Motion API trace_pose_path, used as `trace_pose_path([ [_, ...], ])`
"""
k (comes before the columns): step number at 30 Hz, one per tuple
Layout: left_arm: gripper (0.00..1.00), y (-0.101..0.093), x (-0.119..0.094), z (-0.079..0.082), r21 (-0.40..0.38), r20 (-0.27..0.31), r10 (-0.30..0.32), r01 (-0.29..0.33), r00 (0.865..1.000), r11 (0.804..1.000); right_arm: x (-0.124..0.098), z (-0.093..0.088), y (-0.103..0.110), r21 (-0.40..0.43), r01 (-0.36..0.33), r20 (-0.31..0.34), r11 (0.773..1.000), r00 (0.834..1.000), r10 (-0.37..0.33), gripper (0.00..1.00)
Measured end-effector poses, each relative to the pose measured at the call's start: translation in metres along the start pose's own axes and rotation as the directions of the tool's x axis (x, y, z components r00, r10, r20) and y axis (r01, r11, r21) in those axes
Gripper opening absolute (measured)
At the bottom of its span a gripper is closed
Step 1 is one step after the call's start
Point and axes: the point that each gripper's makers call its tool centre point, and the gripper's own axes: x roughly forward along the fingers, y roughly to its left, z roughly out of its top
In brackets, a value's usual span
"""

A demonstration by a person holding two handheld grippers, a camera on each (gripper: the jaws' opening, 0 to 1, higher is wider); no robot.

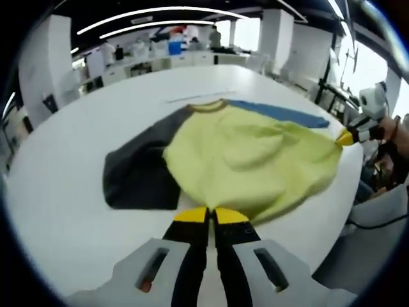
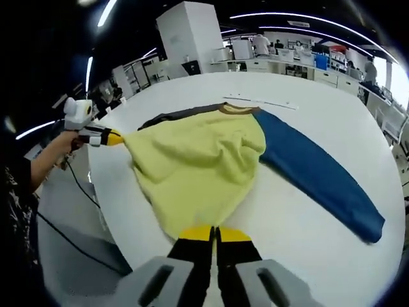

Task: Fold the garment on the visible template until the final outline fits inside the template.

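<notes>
A sweatshirt [image 1: 255, 153] with a yellow body, a dark grey sleeve [image 1: 137, 173] and a blue sleeve [image 2: 313, 173] lies on the white table [image 1: 64, 192], its brown collar [image 2: 233, 109] at the far end. My left gripper [image 1: 208, 216] is shut on one corner of the yellow hem. At the other hem corner my right gripper [image 2: 214, 233] is shut too. Each gripper also appears in the other's view: the right gripper [image 1: 346, 136] at the right edge, the left gripper [image 2: 117, 137] at the left, held by a hand. The hem is raised and rumpled between them.
A thin pale strip [image 2: 262, 101] lies on the table just beyond the collar. The table's front edge runs close under both grippers, with a cable [image 2: 70, 243] hanging below. Desks, pillars and people stand far behind.
</notes>
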Motion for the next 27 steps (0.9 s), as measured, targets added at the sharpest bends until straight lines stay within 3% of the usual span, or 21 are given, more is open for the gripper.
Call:
trace_pose_path([
  [5, 0.00, 0.001, -0.004, -0.007, -0.005, -0.024, -0.003, 0.003, 1.000, 1.000, -0.006, -0.009, 0.009, 0.044, -0.013, -0.006, 0.999, 1.000, 0.013, 0.00],
  [16, 0.00, 0.000, -0.005, -0.022, -0.010, -0.067, -0.009, 0.009, 0.998, 1.000, -0.007, -0.042, 0.018, 0.027, 0.018, -0.085, 0.999, 0.996, -0.016, 0.00],
  [27, 0.00, -0.001, -0.001, -0.033, -0.023, -0.077, -0.011, 0.009, 0.997, 1.000, -0.003, -0.068, 0.015, -0.050, 0.072, -0.181, 0.996, 0.980, -0.080, 0.00],
])
